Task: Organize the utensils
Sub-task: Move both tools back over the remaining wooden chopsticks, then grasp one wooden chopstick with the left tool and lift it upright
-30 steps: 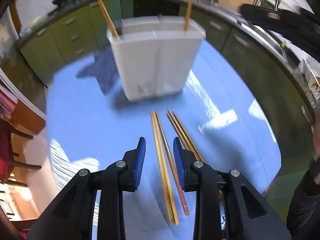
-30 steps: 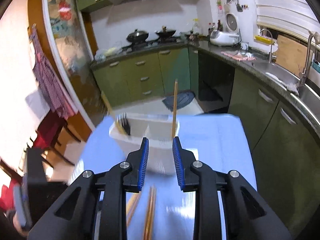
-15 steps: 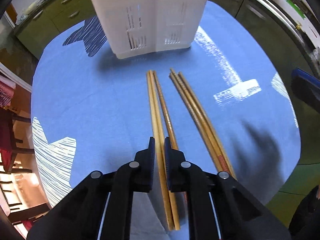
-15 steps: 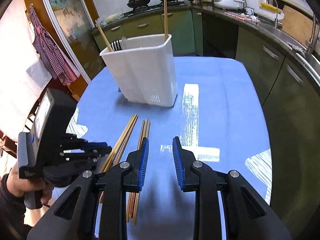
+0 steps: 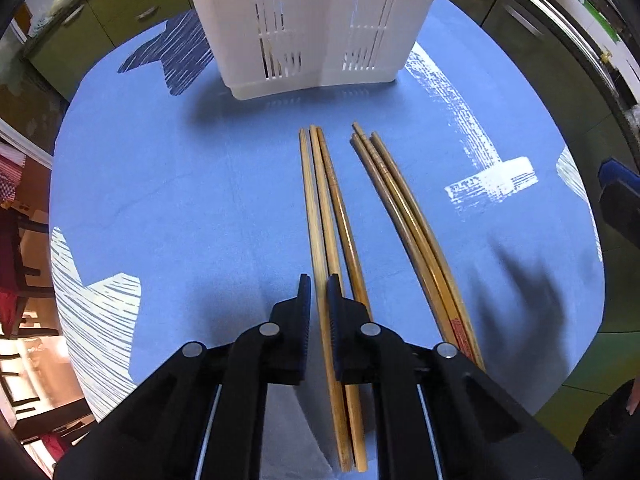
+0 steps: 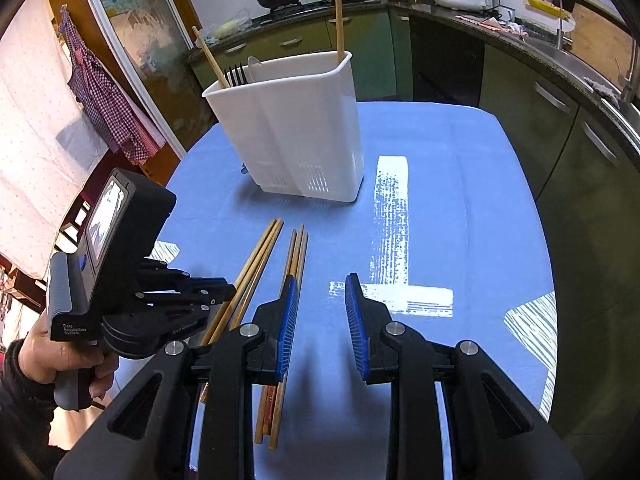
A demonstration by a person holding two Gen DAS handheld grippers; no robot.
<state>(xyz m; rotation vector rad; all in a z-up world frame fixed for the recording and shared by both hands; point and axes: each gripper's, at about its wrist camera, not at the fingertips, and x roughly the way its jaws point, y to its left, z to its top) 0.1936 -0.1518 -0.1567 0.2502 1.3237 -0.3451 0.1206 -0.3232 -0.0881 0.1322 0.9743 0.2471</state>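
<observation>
The blue table [image 6: 460, 184] carries a white holder [image 6: 296, 128] far and two chopstick groups [image 5: 328, 208] near.

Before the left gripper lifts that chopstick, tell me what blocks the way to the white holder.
Nothing visible does. The left gripper is closed on one light chopstick; only bare blue tablecloth lies between it and the white holder.

A: The chopsticks [image 5: 320, 216] at six o'clock of the caddy [image 5: 316, 20]: wood?
B: Yes, pale, smooth wood; the darker set [image 5: 404, 216] looks lacquered. The caddy is glossy white plastic, the tablecloth [image 5: 160, 200] matt blue woven cloth.
</observation>
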